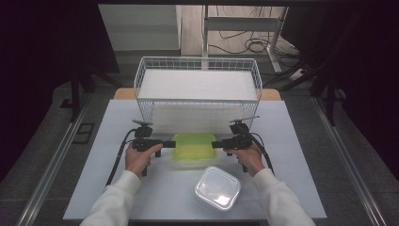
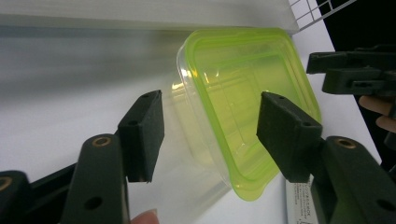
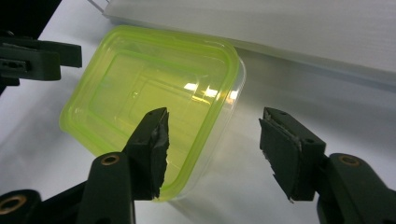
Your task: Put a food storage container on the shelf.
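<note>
Green-lid box (image 1: 193, 147) | btwn L tool (image 1: 168, 144) & R tool (image 1: 217, 144), both spread | label unreadable

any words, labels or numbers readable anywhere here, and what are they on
No text can be read.
A white label with small dark print shows in the left gripper view, low beside the green-lidded container: too small and blurred to read.
The clear-lidded container, the wire basket and both grippers show no readable marks.
</note>
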Motion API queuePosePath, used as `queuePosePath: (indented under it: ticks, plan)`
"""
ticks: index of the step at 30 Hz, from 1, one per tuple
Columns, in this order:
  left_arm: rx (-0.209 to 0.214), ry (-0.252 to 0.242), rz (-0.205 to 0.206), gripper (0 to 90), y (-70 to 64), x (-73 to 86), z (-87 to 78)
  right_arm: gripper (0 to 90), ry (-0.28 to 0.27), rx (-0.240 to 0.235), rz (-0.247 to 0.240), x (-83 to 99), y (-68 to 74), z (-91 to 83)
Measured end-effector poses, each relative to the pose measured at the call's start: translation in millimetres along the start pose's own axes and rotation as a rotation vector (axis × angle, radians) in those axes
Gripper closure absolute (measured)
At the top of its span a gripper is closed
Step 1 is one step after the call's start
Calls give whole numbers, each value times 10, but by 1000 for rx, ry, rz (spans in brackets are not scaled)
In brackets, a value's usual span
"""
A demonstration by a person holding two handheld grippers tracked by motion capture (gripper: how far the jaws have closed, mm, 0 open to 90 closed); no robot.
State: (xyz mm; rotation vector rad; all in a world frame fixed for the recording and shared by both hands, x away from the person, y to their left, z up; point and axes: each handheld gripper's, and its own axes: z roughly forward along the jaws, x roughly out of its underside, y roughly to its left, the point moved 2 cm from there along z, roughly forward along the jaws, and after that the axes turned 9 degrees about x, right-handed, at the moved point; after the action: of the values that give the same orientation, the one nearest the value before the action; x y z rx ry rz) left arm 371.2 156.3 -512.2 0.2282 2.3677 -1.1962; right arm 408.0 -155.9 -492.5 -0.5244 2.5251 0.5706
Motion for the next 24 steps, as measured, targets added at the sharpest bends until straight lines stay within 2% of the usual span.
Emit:
queuePosePath:
  ticks: [4, 8, 12, 14, 17, 21, 24]
  plan:
    - [16, 14, -14, 455, 24, 8, 51, 466, 14, -18, 35, 2, -31, 83]
    - [22, 35, -26, 505, 49, 25, 104, 520, 16, -38, 38, 14, -35, 147]
    - [42, 50, -46, 556, 82, 31, 150, 552, 26, -54, 64, 18, -57, 181]
    - [65, 59, -54, 585, 89, 39, 176, 582, 36, -78, 81, 19, -70, 201]
    - [90, 82, -58, 651, 96, 51, 201, 673, 56, -129, 104, 29, -84, 229]
    - [79, 69, -61, 726, 87, 52, 190, 727, 58, -183, 168, 55, -119, 238]
    - [84, 44, -62, 760, 55, 46, 171, 759, 50, -192, 191, 65, -134, 203]
